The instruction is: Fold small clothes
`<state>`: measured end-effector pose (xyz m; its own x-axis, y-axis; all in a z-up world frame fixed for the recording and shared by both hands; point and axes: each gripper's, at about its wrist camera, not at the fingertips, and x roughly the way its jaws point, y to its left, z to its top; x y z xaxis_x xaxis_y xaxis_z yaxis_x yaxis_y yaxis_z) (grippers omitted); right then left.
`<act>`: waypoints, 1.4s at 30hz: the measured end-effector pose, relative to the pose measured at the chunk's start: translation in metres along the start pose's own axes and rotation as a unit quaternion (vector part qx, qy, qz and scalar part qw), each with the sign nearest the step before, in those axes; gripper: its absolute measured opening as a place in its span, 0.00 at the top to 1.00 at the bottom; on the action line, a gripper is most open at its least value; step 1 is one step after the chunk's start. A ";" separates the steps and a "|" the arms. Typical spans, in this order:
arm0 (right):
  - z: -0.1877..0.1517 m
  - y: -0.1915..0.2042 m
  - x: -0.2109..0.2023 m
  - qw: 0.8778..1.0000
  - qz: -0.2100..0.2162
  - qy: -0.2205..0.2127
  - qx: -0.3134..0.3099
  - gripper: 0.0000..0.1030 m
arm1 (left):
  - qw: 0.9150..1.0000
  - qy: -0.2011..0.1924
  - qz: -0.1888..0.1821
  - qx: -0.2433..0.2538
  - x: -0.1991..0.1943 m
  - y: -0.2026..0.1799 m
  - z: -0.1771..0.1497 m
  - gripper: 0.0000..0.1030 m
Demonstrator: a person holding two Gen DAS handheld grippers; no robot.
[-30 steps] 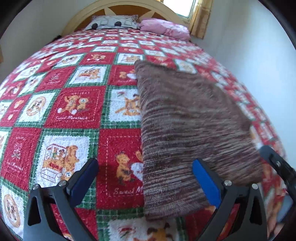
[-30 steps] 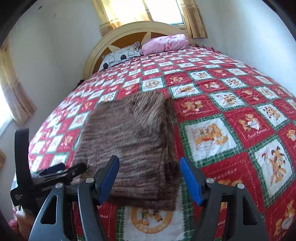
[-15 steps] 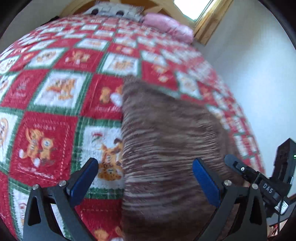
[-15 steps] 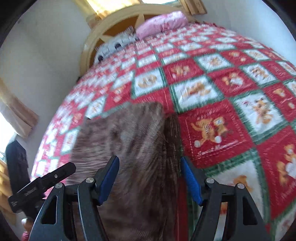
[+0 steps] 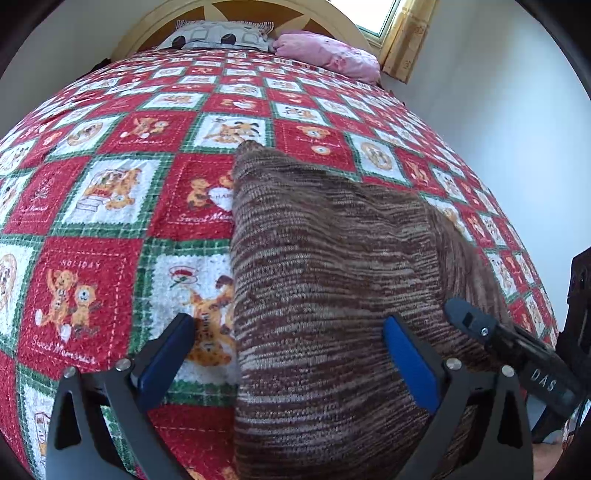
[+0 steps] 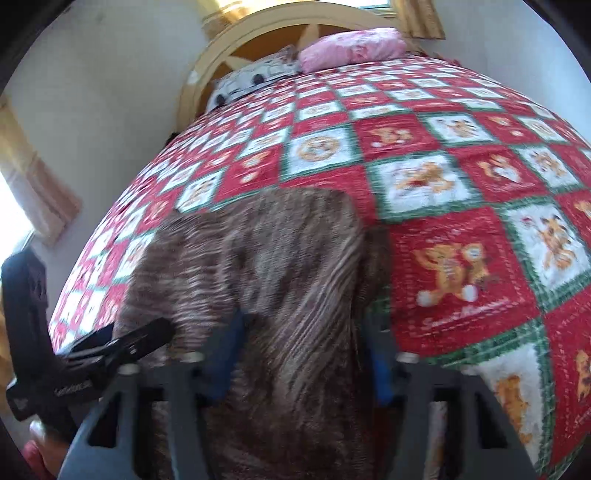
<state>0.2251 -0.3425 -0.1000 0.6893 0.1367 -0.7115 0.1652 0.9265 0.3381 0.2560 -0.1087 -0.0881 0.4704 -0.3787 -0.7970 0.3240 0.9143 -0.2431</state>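
Observation:
A folded brown striped knit garment lies flat on the red, green and white teddy-bear quilt. My left gripper is open low over the garment's near left edge, its left finger over the quilt and its right finger over the knit. My right gripper is closing on the garment's near right edge; its blue pads are partly sunk in the fabric and the view is blurred. Each gripper shows at the edge of the other's view.
A grey patterned pillow and a pink pillow lie at the arched headboard. White walls flank the bed, with curtained windows. The quilt spreads wide around the garment.
Both grippers have moved forward and lower over the garment's near edge. The right gripper's fingers have narrowed around the fabric.

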 end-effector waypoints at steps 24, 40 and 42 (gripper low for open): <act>-0.016 0.085 -0.054 0.985 -0.077 -0.118 -0.100 0.80 | 0.996 -0.074 0.053 0.027 -0.062 -0.021 0.001 0.71; -0.040 0.205 -0.085 0.981 0.012 -0.141 -0.132 0.80 | 0.985 -0.126 0.116 -0.021 -0.154 0.068 -0.019 0.71; -0.044 0.223 -0.080 0.981 0.026 -0.137 -0.138 0.80 | 0.983 -0.128 0.129 -0.028 -0.161 0.081 -0.024 0.71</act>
<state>0.1752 -0.1311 0.0054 0.8613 0.1216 -0.4933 -0.0460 0.9856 0.1625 0.1867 0.0302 0.0071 0.7248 -0.1498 -0.6725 0.1244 0.9885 -0.0862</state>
